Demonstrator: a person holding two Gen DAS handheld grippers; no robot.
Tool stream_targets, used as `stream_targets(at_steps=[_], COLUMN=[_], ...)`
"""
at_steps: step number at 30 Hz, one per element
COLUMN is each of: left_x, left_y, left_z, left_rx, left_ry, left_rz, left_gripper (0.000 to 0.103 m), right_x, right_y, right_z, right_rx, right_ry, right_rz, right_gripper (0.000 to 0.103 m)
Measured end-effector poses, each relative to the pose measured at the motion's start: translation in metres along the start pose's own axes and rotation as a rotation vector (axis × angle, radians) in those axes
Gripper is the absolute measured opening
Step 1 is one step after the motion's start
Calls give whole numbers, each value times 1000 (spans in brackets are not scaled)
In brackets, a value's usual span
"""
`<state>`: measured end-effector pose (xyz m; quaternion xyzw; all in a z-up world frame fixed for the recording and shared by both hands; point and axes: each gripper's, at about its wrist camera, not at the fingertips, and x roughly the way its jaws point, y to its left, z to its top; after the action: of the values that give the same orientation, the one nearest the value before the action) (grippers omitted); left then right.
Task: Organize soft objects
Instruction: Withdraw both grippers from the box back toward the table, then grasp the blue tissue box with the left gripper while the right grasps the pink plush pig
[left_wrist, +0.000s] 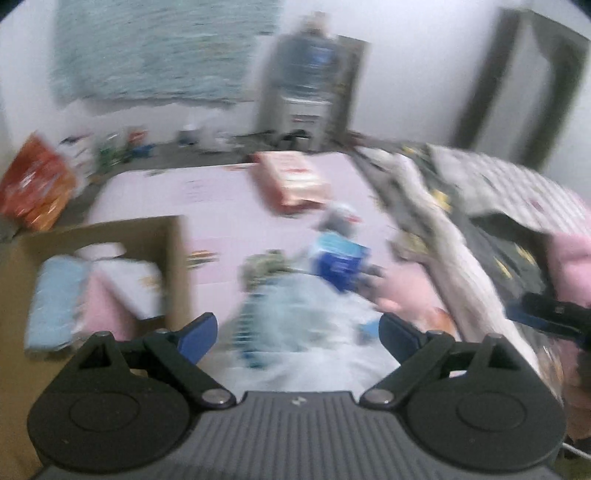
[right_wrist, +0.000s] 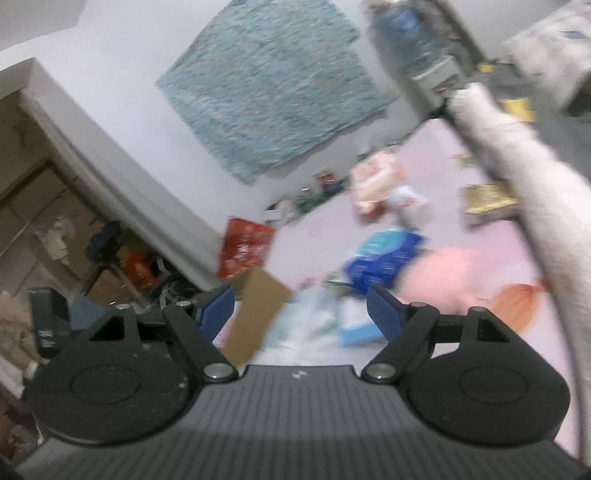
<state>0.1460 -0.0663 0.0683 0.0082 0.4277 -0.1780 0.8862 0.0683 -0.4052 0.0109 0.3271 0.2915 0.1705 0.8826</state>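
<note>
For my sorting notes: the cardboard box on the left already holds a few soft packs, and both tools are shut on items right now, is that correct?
Not quite. The cardboard box does hold soft packs, but neither tool is gripping anything. The left wrist view shows the left tool open and empty, and the right wrist view shows the right tool open and empty too.

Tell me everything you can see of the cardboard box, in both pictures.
The cardboard box is plain brown, open at the top, and sits on the pink bed surface at the left of the left wrist view. Its walls stand upright. Inside lie a light blue soft pack, something pink and a white packet, pressed against each other; blur hides finer detail. In the right wrist view only one brown wall or flap shows, tilted by the camera angle. Neither claw touches the box.
</note>
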Motion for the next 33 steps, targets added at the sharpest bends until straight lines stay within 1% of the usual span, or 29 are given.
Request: stream_targets(at_steps=[4, 7, 10, 13, 15, 17, 20, 23, 27, 28, 29, 31, 33], left_x=[36, 72, 101, 129, 148, 169, 193, 207, 215, 217, 217, 218, 216], left_y=[-52, -86, -113, -135, -144, -148, -147, -144, -142, -141, -141, -139, -138], left_z=[-4, -13, -21, -30, -33, -36, -38, -38, -41, -41, -41, -39, -37], left_rx=[157, 300, 456, 605, 677, 711, 714, 707, 714, 712, 710, 708, 706], left_ry=[43, 101, 135, 140, 160, 201, 252, 286, 281, 280, 276, 269, 263], left_rz=[-28, -16, 38, 119, 158, 199, 236, 261, 302, 309, 314, 326, 310], left_gripper=[95, 95, 95, 95, 93, 85, 80, 77, 75, 73, 67, 61, 55], right_x=[-7, 0, 12, 31, 44, 61, 84, 109, 145, 154, 162, 174, 176], right_y=[-39, -63, -80, -89, -91, -96, -102, -103, -101, -100, -100, -100, -100], right_z=[-15, -22, -24, -20, -15, -6, 5, 17, 29, 30, 31, 29, 27], right_rx=[52, 89, 123, 141, 149, 156, 162, 117, 45, 28, 19, 6, 13], right_ry=[20, 32, 48, 65, 74, 83, 98, 117, 174, 197, 215, 246, 248], right_rz=[-62, -73, -65, -63, -62, -61, -76, -126, -180, -187, -198, -198, -192], right_gripper=[80, 80, 80, 80, 80, 80, 80, 80, 82, 82, 82, 84, 83])
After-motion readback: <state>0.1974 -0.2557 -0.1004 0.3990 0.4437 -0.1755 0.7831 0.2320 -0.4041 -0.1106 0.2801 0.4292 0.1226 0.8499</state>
